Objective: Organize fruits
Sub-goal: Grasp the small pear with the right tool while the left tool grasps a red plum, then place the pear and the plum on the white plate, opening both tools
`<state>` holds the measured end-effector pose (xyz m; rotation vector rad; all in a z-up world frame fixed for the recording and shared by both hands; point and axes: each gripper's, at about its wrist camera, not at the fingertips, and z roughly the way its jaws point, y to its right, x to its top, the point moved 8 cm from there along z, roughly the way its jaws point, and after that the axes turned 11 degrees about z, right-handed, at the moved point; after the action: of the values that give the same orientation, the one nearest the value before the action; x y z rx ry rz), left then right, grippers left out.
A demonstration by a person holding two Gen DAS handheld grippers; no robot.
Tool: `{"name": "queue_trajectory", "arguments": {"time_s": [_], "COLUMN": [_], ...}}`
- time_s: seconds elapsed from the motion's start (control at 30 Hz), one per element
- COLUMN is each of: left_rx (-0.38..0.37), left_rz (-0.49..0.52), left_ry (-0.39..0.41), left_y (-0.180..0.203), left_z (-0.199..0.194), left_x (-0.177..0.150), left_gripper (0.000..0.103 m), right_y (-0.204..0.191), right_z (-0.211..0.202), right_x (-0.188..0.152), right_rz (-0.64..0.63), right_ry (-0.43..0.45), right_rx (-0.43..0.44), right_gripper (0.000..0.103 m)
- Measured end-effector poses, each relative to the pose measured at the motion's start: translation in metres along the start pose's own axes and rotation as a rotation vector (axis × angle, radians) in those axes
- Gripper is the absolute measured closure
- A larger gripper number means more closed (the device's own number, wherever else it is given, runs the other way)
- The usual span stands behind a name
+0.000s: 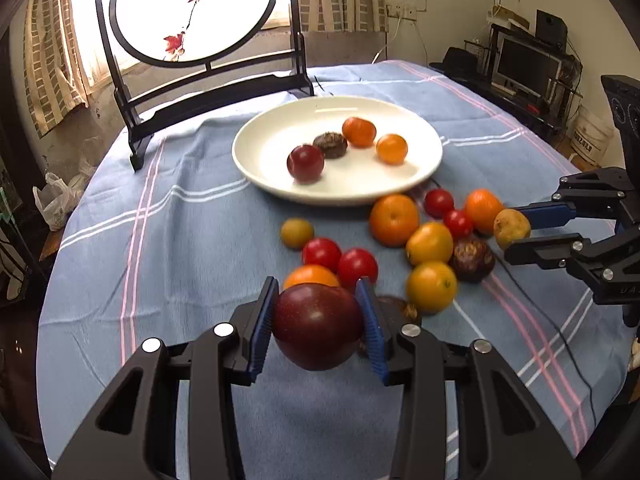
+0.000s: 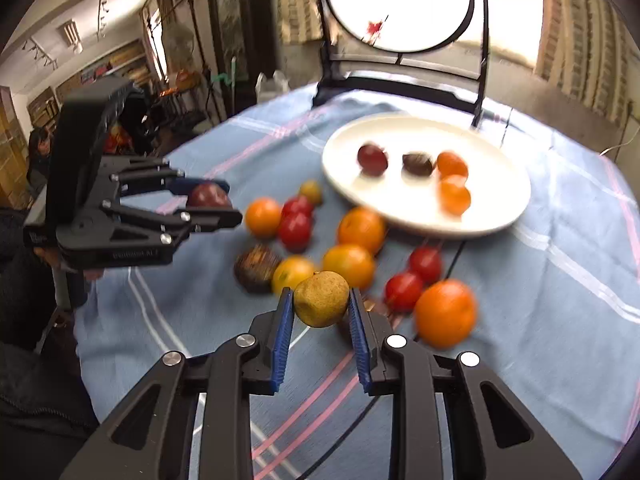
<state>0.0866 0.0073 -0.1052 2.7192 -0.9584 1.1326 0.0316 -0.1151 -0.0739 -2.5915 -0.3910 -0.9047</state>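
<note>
My left gripper (image 1: 318, 300) is shut on a dark red plum (image 1: 317, 326) and holds it above the blue cloth; it also shows in the right wrist view (image 2: 224, 200). My right gripper (image 2: 320, 300) is shut on a yellow-brown fruit (image 2: 322, 299), seen too in the left wrist view (image 1: 511, 227). A white plate (image 1: 264, 148) holds a plum (image 1: 305, 163), a dark brown fruit (image 1: 330, 145) and two orange fruits (image 1: 359, 131). Several oranges, cherry tomatoes and brown fruits lie loose on the cloth in front of the plate (image 1: 394, 220).
A black stand with a round painted screen (image 1: 192, 8) stands at the table's far edge behind the plate. A black cable (image 1: 536, 300) runs across the blue checked tablecloth (image 1: 180, 240). Shelves and a monitor (image 1: 524, 64) stand beyond the table.
</note>
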Motion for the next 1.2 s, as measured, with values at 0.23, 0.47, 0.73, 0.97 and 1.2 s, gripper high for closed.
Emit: {"name": "queue_trajectory", "arguments": {"time_s": [0.23, 0.47, 0.73, 0.97, 1.2], "left_rx": [0.062, 0.123, 0.139, 0.151, 0.175], "left_rz": [-0.014, -0.042, -0.097, -0.103, -0.092], "left_ry": [0.083, 0.051, -0.003, -0.015, -0.023], "left_y": [-0.007, -0.020, -0.039, -0.045, -0.048], "left_z": [0.014, 0.055, 0.089, 0.097, 0.102], "left_x": [0.082, 0.116, 0.115, 0.114, 0.117], "left_gripper": [0.063, 0.064, 0.064, 0.064, 0.064], "right_y": [0.030, 0.049, 0.059, 0.063, 0.063], "right_z": [-0.007, 0.017, 0.050, 0.066, 0.071], "right_x": [0.067, 0.109, 0.127, 0.136, 0.135], "right_rz": [0.043, 0.078, 0.103, 0.110, 0.112], "right_ry": [0.118, 0.142, 0.114, 0.093, 0.081], "right_rx": [-0.020, -0.015, -0.019, -0.033, -0.040], "right_gripper": [0.076, 0.076, 0.076, 0.076, 0.076]}}
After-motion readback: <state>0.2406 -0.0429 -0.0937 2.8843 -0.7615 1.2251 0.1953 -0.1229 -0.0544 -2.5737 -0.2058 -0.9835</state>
